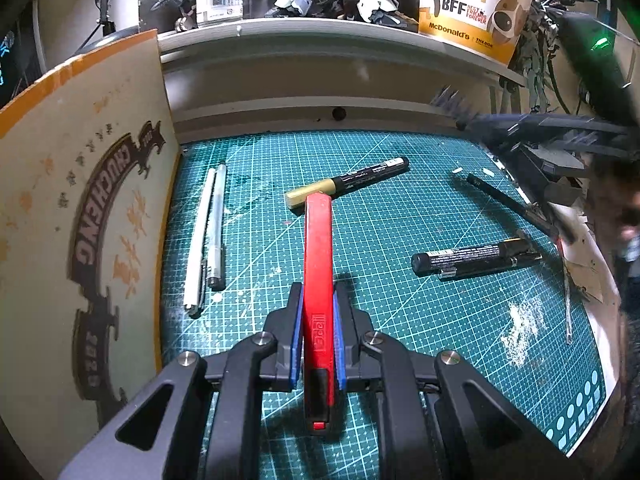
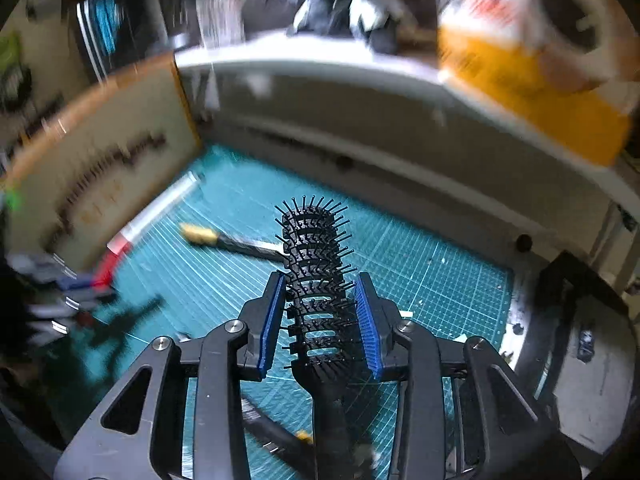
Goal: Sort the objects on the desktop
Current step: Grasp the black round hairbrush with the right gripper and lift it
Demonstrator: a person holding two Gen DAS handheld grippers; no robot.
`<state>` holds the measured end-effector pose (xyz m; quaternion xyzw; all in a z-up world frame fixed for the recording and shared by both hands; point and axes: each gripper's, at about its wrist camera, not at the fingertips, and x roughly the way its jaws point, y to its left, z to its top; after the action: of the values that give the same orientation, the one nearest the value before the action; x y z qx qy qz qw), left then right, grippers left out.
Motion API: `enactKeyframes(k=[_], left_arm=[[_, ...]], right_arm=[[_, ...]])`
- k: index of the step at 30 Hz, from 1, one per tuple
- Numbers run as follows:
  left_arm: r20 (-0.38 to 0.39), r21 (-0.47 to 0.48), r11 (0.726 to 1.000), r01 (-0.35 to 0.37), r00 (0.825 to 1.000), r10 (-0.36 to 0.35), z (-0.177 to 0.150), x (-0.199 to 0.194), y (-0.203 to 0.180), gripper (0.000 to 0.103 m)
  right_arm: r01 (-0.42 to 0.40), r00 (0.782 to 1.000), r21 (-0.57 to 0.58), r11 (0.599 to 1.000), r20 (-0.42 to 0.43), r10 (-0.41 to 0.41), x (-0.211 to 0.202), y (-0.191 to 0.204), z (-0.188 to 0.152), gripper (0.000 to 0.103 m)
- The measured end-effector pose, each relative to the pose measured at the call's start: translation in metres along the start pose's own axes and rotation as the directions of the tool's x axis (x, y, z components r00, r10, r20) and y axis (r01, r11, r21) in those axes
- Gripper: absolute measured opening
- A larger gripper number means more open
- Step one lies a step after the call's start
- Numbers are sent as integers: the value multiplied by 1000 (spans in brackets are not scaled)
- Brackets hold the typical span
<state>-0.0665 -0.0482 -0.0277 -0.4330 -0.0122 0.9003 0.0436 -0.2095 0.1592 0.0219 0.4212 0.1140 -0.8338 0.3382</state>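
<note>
My left gripper (image 1: 319,288) is shut on a red utility knife (image 1: 318,240), which juts forward over the green cutting mat (image 1: 400,320). My right gripper (image 2: 320,280) is shut on a black vent hairbrush (image 2: 316,248). Its blue pads press the bristles on both sides, and the handle runs back under the jaws. The brush stays sharp while the background is smeared. On the mat lie a gold-capped black marker (image 1: 348,182), a black marker (image 1: 472,260), two pale pens (image 1: 208,232) and a thin black pencil (image 1: 508,200).
A printed cardboard box (image 1: 80,200) walls off the mat's left side. Behind the mat runs a white shelf (image 1: 320,36) carrying model figures, a bottle and a McDonald's bucket (image 1: 476,4). Dark parts and scraps crowd the right edge (image 1: 560,168). White dust (image 1: 524,328) marks the mat.
</note>
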Motion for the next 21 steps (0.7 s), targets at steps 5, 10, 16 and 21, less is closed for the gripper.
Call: enactKeyframes(k=[5, 10, 16, 21], left_arm=[[14, 0, 1000, -3, 1000, 3, -9, -16, 2, 13], [23, 28, 1000, 12, 1000, -13, -19, -28, -8, 13], [47, 61, 998, 33, 998, -36, -28, -43, -21, 13], [49, 80, 996, 33, 998, -37, -32, -49, -27, 13]], right_arm=[[23, 1000, -102, 994, -3, -24, -60, 48, -16, 34], [-25, 996, -211, 977, -84, 7, -66, 121, -81, 33], [-29, 991, -227, 974, -135, -2, -50, 151, -137, 34], [-59, 984, -237, 970, -176, 17, -41, 144, -155, 49]])
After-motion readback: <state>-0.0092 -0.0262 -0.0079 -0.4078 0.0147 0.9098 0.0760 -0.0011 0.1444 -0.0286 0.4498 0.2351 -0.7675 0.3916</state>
